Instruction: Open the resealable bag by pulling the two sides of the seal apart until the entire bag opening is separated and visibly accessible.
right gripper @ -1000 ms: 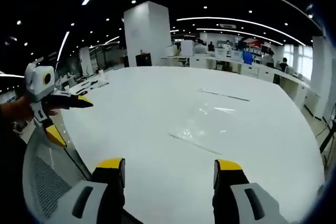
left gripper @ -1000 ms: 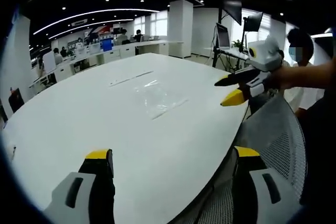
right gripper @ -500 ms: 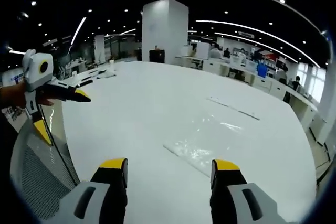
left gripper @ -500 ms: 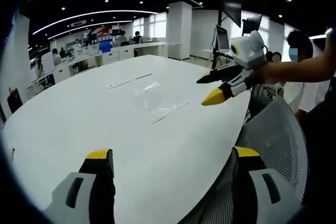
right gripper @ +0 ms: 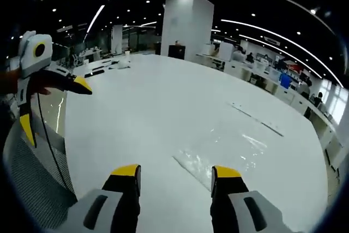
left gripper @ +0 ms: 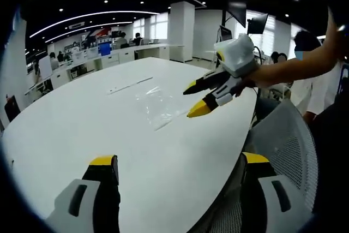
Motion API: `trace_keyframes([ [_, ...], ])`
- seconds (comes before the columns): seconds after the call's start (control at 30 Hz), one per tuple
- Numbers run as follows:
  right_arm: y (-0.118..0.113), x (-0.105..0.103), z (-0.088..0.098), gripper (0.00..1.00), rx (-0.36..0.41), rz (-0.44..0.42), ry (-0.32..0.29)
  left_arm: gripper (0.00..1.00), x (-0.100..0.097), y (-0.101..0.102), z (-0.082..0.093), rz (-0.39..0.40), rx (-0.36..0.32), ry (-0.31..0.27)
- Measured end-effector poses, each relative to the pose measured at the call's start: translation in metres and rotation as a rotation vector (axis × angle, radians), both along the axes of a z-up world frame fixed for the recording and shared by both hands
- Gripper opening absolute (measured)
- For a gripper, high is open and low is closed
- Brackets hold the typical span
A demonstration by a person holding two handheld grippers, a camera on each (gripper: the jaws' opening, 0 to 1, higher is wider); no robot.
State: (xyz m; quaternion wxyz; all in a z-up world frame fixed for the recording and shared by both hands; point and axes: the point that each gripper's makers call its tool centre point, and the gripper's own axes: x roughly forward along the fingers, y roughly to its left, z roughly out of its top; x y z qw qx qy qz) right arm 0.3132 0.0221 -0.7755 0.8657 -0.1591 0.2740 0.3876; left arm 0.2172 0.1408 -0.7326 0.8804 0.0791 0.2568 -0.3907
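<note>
One bag (left gripper: 158,105), clear, flat on table (left gripper: 82,129), seal shut | right gripper (left gripper: 197,97) jaws spread, poised near its edge to pinch one side | left gripper (right gripper: 52,102) jaws spread, well apart, empty

The bag (left gripper: 159,103) is thin clear plastic, glossy and faintly crinkled, catching white glints just ahead of the right tongs (right gripper: 175,172). The table (left gripper: 82,118) beneath it is smooth white with a soft sheen that reflects the ceiling lights. Both the right tongs and the left tongs (left gripper: 179,163) look like hard plastic: matt black jaws, yellow tips, grey bodies. Beside the left tongs, the chair (left gripper: 283,145) back is grey woven mesh.
</note>
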Motion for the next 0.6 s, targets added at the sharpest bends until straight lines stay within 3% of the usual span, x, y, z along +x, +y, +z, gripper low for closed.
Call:
trace_keyframes([
  [0.23,0.009,0.012,-0.014,0.43,-0.019,0.028,0.029,0.91,0.001,0.002,-0.001,0.007,0.001,0.002],
  [0.3,0.007,0.019,-0.024,0.4,-0.092,0.038,0.024,0.91,0.001,0.002,-0.001,0.008,0.001,0.003],
  [0.43,0.017,0.027,-0.03,0.38,-0.113,0.078,0.011,0.92,-0.001,0.002,-0.004,0.004,0.009,0.015],
  [0.6,0.033,0.035,-0.04,0.27,-0.123,0.117,0.017,0.92,0.003,0.004,0.0,0.02,-0.013,-0.005],
])
